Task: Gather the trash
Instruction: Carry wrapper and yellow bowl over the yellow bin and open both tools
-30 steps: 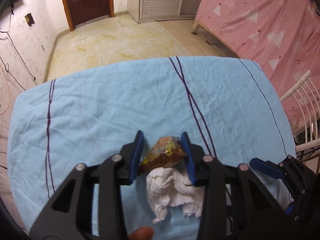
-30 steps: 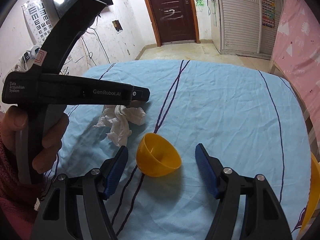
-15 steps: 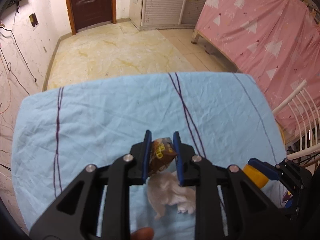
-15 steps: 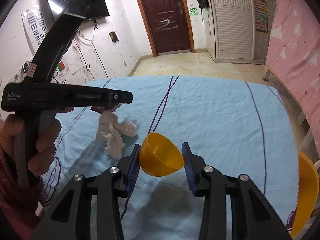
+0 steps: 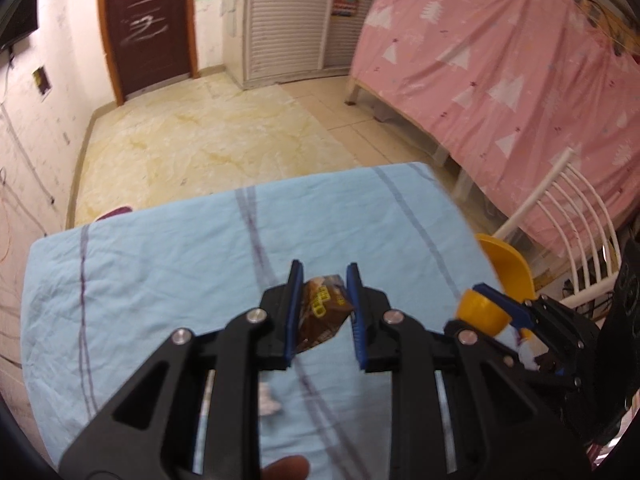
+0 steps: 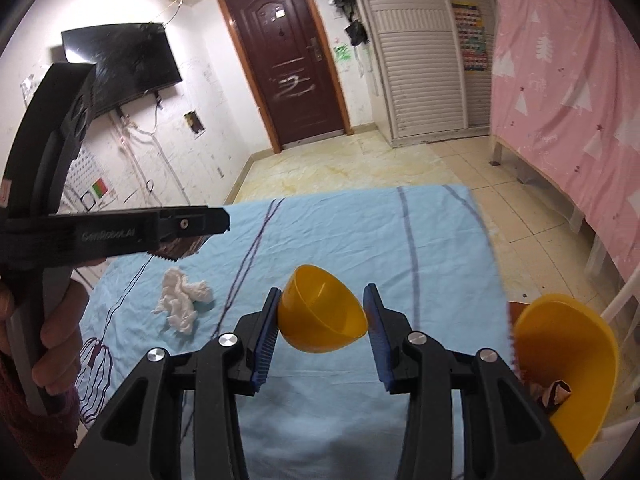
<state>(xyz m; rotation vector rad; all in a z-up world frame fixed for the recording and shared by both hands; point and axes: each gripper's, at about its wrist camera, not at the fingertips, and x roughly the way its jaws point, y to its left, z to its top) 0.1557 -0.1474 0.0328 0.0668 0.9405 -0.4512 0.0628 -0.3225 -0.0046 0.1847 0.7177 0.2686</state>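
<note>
Left wrist view shows the left gripper (image 5: pixel 322 312) clenched on a brown wrapper (image 5: pixel 322 314), lifted clear of the blue cloth (image 5: pixel 160 280) and pointing steeply down. The right gripper (image 6: pixel 322 320) has just closed on an orange bowl (image 6: pixel 322 316), rim tilted, probably to receive the wrapper. A tissue (image 6: pixel 182 304) lies near the cloth's left edge, uncollected.
</note>
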